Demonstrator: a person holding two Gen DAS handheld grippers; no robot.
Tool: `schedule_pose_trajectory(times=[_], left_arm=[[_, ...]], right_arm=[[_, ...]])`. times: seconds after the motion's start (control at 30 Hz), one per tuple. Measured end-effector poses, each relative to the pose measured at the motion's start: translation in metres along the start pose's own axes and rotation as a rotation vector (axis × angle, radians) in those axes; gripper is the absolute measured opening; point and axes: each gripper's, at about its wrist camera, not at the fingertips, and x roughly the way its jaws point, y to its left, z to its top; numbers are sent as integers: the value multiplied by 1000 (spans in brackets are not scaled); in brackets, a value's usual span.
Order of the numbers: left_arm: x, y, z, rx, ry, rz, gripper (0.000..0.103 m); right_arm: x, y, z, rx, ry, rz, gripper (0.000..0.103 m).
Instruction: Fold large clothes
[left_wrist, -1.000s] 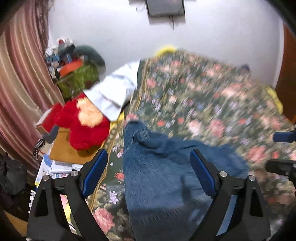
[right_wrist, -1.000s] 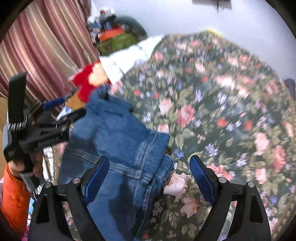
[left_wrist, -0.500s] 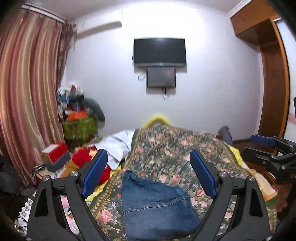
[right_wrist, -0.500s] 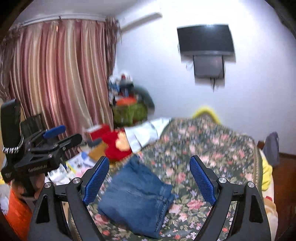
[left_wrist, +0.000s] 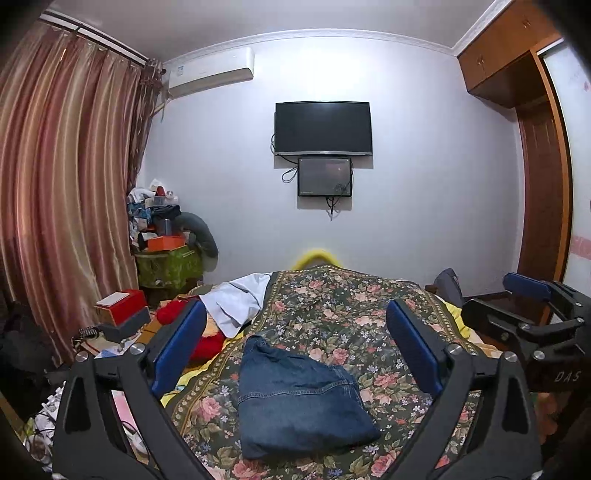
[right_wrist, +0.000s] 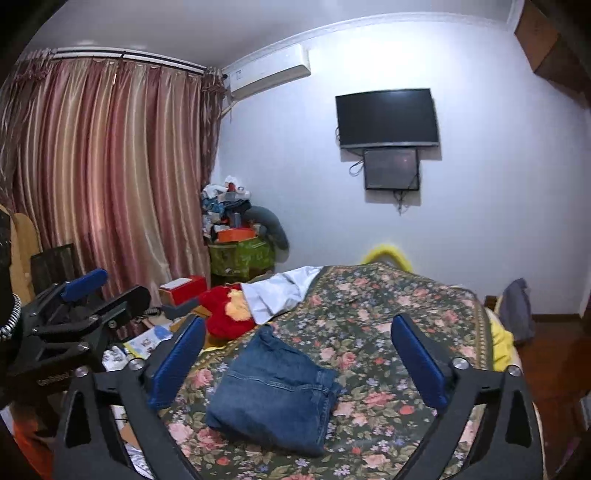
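Observation:
A folded pair of blue jeans lies on the floral bedspread, near its front left edge. My left gripper hovers above and behind the jeans, its jaws opening wide with nothing between them. The right gripper is held the same way over the jeans, its jaws also opening and holding nothing. Each gripper shows in the other's view: the right gripper at the right edge, the left gripper at the left edge. Neither touches the cloth.
A white garment and a red plush toy lie at the bed's left side. Boxes and papers crowd the floor by the curtain. A cluttered green box stands in the corner, a wardrobe at right.
Both grippers have risen and drawn back from the jeans and now point nearly level, so the far wall shows. The jeans stay folded on the bed. Both jaws stand a little wider.

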Motion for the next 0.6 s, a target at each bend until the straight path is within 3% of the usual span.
schedule_pose_trajectory(times=[0.6], left_arm=[[1, 5, -10, -35, 28, 8, 101]], right_arm=[[1, -3, -7, 39, 41, -26, 103]])
